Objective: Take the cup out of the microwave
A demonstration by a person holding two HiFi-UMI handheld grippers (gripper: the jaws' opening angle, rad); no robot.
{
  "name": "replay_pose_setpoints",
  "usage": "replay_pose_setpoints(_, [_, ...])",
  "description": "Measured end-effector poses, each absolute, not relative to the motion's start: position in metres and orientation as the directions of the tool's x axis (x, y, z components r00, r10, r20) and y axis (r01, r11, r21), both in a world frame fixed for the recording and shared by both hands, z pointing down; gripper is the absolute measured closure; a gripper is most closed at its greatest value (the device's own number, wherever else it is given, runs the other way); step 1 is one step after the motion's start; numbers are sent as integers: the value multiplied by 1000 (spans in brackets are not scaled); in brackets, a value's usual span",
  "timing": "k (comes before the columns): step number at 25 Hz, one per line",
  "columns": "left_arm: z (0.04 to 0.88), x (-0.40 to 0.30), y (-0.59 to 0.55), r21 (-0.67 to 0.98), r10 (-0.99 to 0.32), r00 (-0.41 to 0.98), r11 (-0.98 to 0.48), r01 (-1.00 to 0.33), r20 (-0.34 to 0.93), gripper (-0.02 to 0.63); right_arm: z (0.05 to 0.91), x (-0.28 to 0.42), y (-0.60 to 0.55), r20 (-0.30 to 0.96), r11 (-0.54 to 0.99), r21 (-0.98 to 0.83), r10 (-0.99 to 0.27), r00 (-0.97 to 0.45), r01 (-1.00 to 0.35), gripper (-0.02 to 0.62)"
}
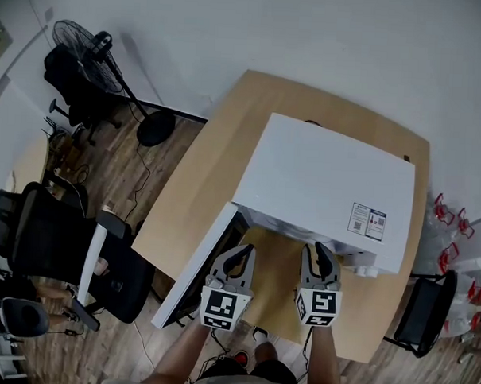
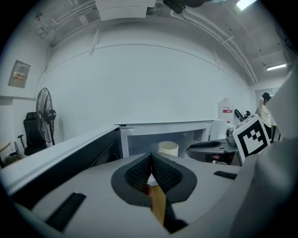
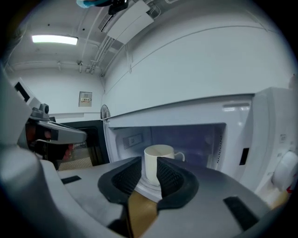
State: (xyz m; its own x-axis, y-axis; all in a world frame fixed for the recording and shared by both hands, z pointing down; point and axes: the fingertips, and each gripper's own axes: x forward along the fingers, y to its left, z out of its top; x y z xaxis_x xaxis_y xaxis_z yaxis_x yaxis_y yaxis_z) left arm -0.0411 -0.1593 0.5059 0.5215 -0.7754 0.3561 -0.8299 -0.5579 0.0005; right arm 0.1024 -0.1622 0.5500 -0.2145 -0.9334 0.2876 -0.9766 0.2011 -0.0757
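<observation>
A white box-shaped microwave (image 1: pixel 320 183) stands on a light wooden table (image 1: pixel 218 162), its dark-lined door (image 1: pixel 197 269) swung wide to the person's left. The left gripper (image 1: pixel 239 255) and the right gripper (image 1: pixel 322 253) are held side by side just before the opening.

From overhead, the head view takes in the oven's flat top, a black floor fan (image 1: pixel 88 41) and black office chairs (image 1: pixel 48 234) on the wood floor, but nothing of the cavity. Only the two gripper views look inside. There a cream ceramic cup (image 3: pixel 158 160) with a side handle stands upright on the pale round turntable (image 3: pixel 148 185), the sole item in the oven.

The right gripper view shows its jaws released, a narrow gap between the ribbed pads. The cup is framed in that gap but sits farther in, untouched. The left gripper view shows its jaws clenched tip to tip on nothing, the cup beyond them and slightly right.
</observation>
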Motion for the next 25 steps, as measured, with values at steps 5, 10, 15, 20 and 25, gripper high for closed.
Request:
replay_pose_setpoints(5, [514,-40,-169,9,-771,520,-556,-831,369,583,567,102,-185,313,196,-82,-926,-212,-977,430])
replay_pose_setpoints(10, [523,-38,-176,18,-766,518,-554,-832,381,584,587,105,-208,343,157,-73,-923,-173,-985,260])
replay_pose_setpoints(15, [530,-35,-180,25,-758,520,-557,-830,393,583,603,110,-225,376,130,-64,-915,-144,-990,235])
replay_pose_setpoints(20, [535,-34,-184,25,-754,517,-556,-831,404,583,611,111,-237,389,123,-69,-910,-140,-990,221])
replay_pose_setpoints(25, [539,-34,-188,27,-754,513,-552,-833,410,583,616,111,-246,398,122,-66,-907,-138,-990,218])
